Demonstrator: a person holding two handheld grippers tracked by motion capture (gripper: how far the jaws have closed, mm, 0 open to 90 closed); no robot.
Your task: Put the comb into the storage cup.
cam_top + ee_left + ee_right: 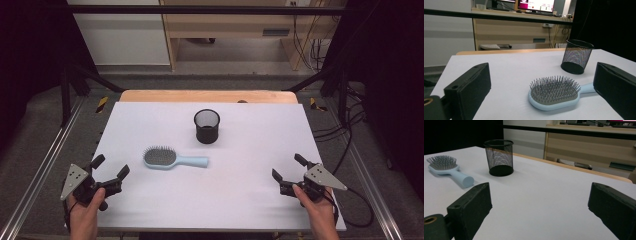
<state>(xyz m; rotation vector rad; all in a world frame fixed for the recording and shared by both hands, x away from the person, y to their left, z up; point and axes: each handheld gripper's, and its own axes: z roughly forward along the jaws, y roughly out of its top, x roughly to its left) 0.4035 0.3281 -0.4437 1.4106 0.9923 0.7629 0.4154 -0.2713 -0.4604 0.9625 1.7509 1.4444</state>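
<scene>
- The room was dim at both sides, with a pale wall panel and a light wooden desk (235, 25) standing beyond the worktop; cables hung by the desk's right end, and lit screens showed above it in the left gripper view, cut off by the top edge.
- The worktop (250, 200) was a white sheet over a wooden board, whose bare strip showed along the far edge; metal rails ran down the floor on either side.
- The left gripper (110, 167) hovered over the near left corner, held by a hand, its jaws spread wide and holding nothing.
- The right gripper (285, 167) sat over the near right corner, also with jaws spread and nothing between them.
- The hairbrush (170, 158), light blue with grey bristles facing up, lay near the middle of the worktop, handle pointing right, nearer the left gripper and well apart from the right one.
- In the left gripper view the hairbrush's handle end was hidden behind one jaw.
- The black mesh cup (207, 126) stood upright just beyond the hairbrush, not touching it; what it held could not be made out.
</scene>
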